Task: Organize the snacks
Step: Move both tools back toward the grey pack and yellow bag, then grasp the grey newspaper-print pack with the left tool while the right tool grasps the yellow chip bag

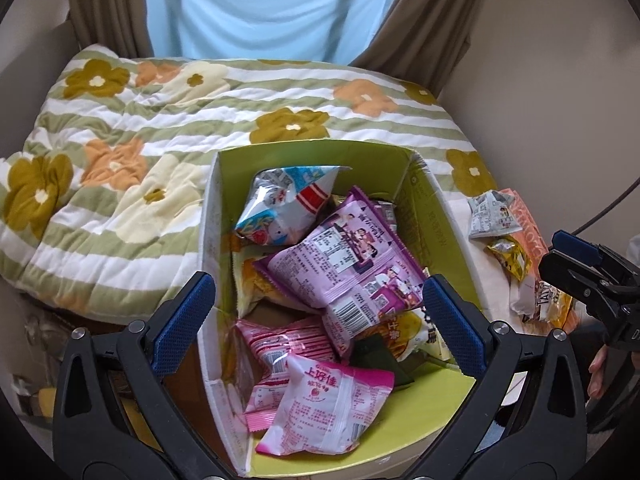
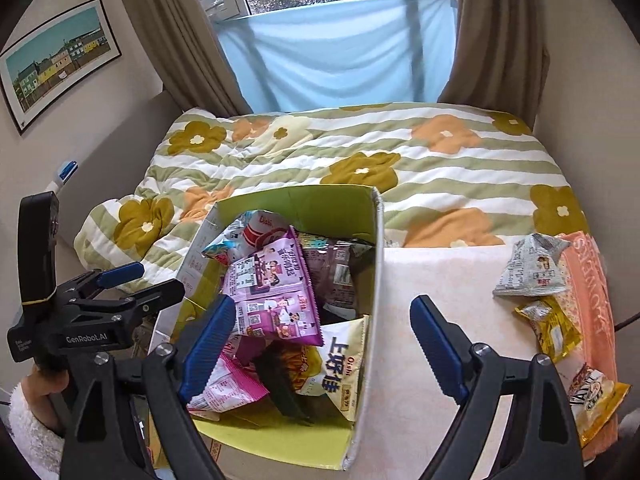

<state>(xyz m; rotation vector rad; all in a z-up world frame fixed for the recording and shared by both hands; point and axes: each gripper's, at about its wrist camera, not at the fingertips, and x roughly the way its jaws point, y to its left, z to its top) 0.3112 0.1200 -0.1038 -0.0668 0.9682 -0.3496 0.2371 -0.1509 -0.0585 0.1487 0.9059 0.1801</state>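
Note:
A cardboard box with a green lining (image 1: 316, 148) (image 2: 304, 200) stands on the bed's near edge, filled with snack packets. On top lie a purple packet (image 1: 348, 264) (image 2: 272, 296), a pink one (image 1: 320, 412) and a blue-white one (image 1: 284, 208). My left gripper (image 1: 318, 320) (image 2: 160, 278) hovers open over the box's near left corner, holding nothing. My right gripper (image 2: 323, 344) (image 1: 554, 256) is open and empty, straddling the box's right wall. On the white cloth to the right lie a grey packet (image 2: 532, 268) (image 1: 490, 216), a yellow packet (image 2: 554, 328) (image 1: 510, 258) and a yellow-white packet (image 2: 596, 400).
A flowered striped quilt (image 2: 360, 152) covers the bed behind the box. An orange printed cloth (image 2: 592, 292) lies under the loose packets at the right. Brown curtains (image 2: 496, 40) and a blue sheet (image 2: 340, 48) hang at the window. A hand in a white fleecy sleeve (image 2: 28, 432) holds the left gripper.

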